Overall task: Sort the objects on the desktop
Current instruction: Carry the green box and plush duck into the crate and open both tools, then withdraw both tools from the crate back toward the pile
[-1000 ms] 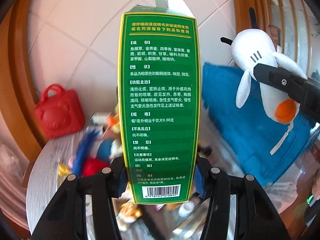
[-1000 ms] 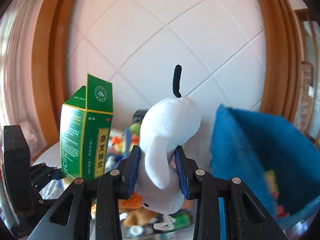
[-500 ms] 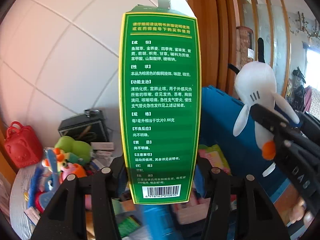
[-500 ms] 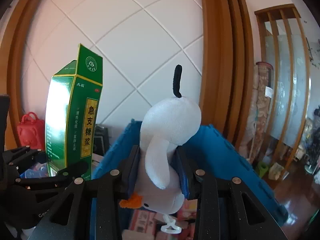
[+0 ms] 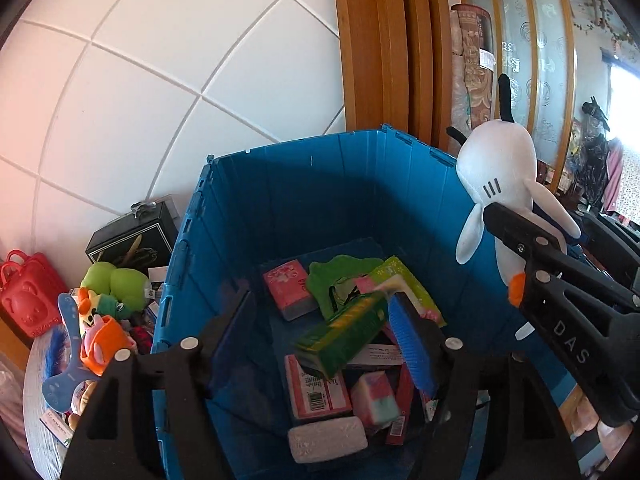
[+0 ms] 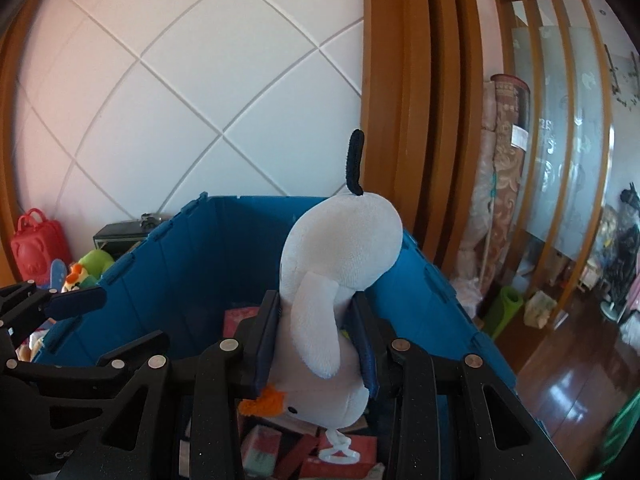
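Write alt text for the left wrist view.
The open left hand-held gripper hovers over a blue crate where a green box lies atop packets. The right hand-held gripper holds a white plush.

The counter (image 5: 34, 420) is showing only as a grey, ribbed-looking curved edge at the lower left of the left wrist view. Lying on it in a crowded heap are a green plush toy (image 5: 114, 284), an orange toy cup (image 5: 105, 350), a blue paddle-shaped toy (image 5: 64, 360) and small cards. A red bear-faced toy bag (image 5: 28, 300) is standing at the far left, a black box (image 5: 132, 236) is sitting behind the heap against the white tiled wall (image 5: 160, 80), and the blue crate (image 5: 192, 280) is standing just beside the heap. Dark wooden floor (image 6: 580, 380) is gleaming at the right
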Demonstrator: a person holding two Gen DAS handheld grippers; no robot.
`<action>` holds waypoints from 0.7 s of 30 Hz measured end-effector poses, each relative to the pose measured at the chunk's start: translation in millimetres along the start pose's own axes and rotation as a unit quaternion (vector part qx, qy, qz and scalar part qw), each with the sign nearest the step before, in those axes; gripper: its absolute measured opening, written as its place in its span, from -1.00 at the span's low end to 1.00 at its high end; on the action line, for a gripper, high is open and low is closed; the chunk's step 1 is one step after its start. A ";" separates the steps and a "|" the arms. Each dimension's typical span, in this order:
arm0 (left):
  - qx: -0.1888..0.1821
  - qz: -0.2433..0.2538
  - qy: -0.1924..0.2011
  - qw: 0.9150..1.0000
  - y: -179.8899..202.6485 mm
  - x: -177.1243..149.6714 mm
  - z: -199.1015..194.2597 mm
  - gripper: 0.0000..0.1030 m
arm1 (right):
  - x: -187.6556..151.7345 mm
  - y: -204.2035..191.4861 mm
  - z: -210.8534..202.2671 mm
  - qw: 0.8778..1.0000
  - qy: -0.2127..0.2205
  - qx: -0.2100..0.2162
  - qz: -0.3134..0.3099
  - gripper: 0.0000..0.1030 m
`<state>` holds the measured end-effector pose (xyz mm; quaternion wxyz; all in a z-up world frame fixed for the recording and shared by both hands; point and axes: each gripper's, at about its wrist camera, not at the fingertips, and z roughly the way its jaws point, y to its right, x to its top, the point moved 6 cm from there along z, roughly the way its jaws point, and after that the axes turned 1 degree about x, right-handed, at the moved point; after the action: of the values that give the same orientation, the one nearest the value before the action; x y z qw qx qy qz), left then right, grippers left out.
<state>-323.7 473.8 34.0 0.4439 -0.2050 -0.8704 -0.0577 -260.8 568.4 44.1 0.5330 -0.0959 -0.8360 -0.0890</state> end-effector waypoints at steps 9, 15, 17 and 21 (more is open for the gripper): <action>0.015 -0.010 0.001 1.000 -17.2 -6.0 0.9 0.43 | -0.9 5.2 0.0 1.000 0.006 -0.004 -0.004 0.29; 0.023 -0.023 0.006 0.999 -30.4 -11.4 -4.8 0.45 | 1.8 6.2 -13.1 1.000 0.025 -0.013 -0.007 0.99; 0.025 -0.027 0.009 0.999 -33.7 -12.7 -8.3 0.45 | 2.9 5.6 -19.0 0.999 0.030 -0.020 -0.009 1.00; 0.028 -0.037 0.028 0.999 -40.9 -15.5 -19.6 0.45 | 2.9 4.8 -30.3 0.999 0.042 -0.026 -0.010 1.00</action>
<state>-317.6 426.3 36.8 0.4712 -0.1585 -0.8659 -0.0559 -234.3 565.6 59.6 0.5639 -0.0974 -0.8113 -0.1198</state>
